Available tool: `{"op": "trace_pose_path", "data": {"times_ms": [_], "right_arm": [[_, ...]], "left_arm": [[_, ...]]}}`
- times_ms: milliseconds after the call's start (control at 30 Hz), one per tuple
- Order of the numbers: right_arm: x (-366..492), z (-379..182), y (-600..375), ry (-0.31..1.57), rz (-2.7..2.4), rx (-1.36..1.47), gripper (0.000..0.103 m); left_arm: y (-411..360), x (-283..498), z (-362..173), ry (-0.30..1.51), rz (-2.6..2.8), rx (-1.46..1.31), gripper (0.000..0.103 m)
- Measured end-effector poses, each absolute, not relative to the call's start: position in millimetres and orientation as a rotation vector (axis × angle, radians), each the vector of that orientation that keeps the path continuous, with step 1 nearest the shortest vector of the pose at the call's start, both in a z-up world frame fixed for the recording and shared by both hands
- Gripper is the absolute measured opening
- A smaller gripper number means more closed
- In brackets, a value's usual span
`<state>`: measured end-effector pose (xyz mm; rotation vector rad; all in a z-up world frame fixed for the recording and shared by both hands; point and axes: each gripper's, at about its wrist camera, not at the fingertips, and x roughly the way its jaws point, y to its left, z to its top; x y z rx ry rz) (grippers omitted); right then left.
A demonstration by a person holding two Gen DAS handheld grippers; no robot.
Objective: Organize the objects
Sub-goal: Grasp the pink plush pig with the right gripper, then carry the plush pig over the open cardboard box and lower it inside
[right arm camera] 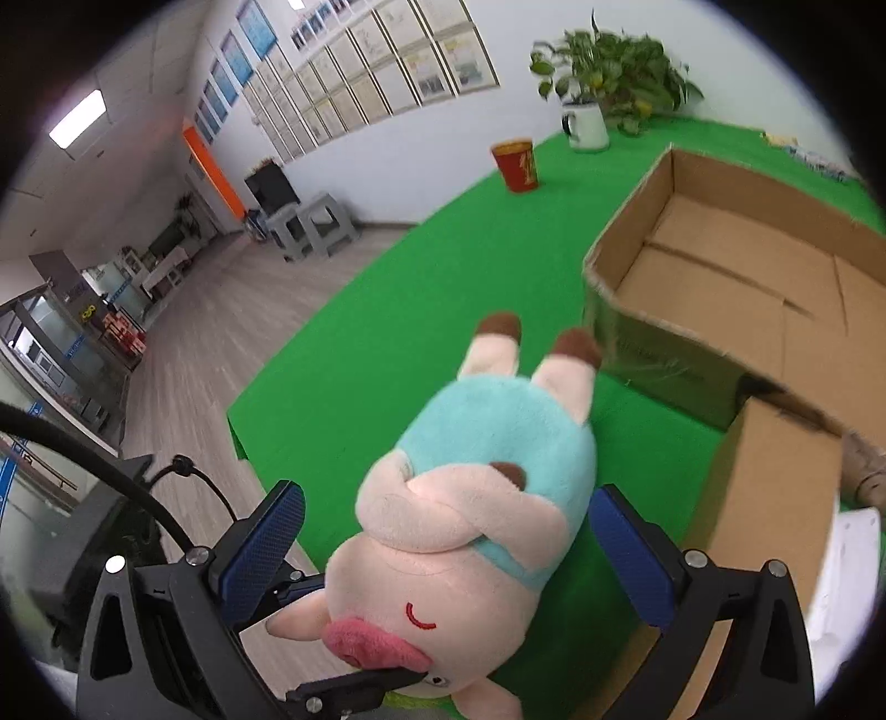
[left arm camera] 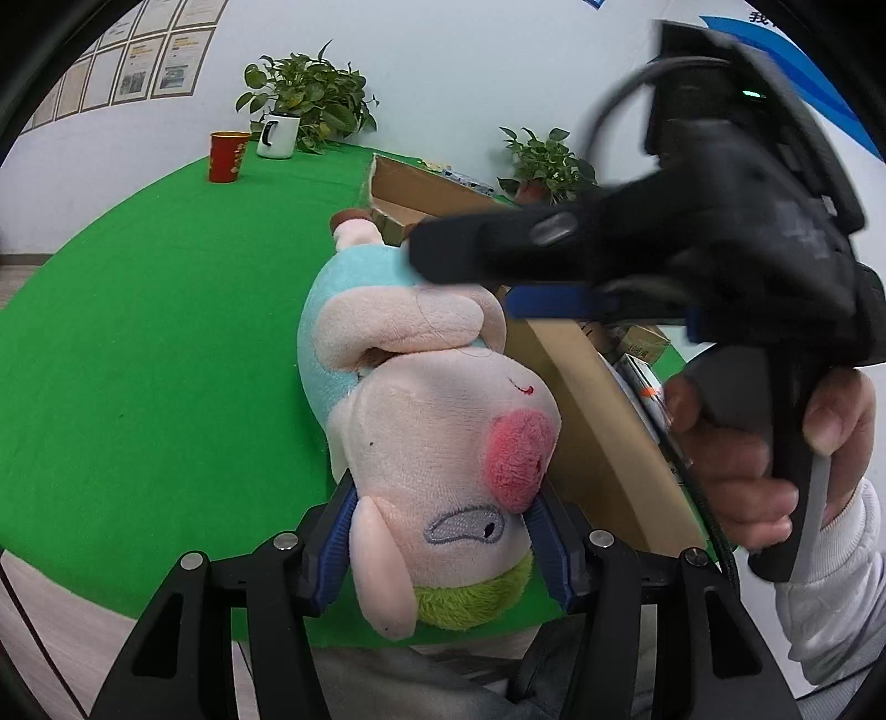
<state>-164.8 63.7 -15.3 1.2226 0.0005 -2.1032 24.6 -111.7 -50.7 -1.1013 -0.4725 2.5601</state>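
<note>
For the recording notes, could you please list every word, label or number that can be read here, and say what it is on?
No text can be read in full.
Red cup: gold print, too blurred.
Cardboard box: faint side print, unreadable.
Framed wall sheets: too small.
Blue wall banner: characters cut off.
Packages behind the box: labels too blurred.
Plush pig: no writing.

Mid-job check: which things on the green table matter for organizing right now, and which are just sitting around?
In play:
- plush pig, head clamped in the left tool
- right tool, open around the pig's body
- open cardboard box, empty as far as visible

Lying about:
- red cup
- white mug
- potted plants
</note>
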Motion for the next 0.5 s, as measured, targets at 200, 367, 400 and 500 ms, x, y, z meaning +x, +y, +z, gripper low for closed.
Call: {"op": "trace_pose_path", "data": {"times_ms": [200,367,400,500], "right_arm": [[-172,-40,50,0.041,-2.148,1.369,0.102],[-169,-45,54,0.073,-2.227,1.379,0.092],[-167,-45,56,0.065,-2.235,1.365,0.089],[-162,-44,58,0.051,-2.260,1.334,0.084]], "left_arm": [[-103,23,-50,-0.406,2.596,-1.083,0.054],[-92,14,-50,-0.328,2.629,-1.065,0.054],[-90,14,-51,-0.321,2.632,-1.064,0.054],[-90,9,-52,-0.315,2.634,-1.063,0.053]]}}
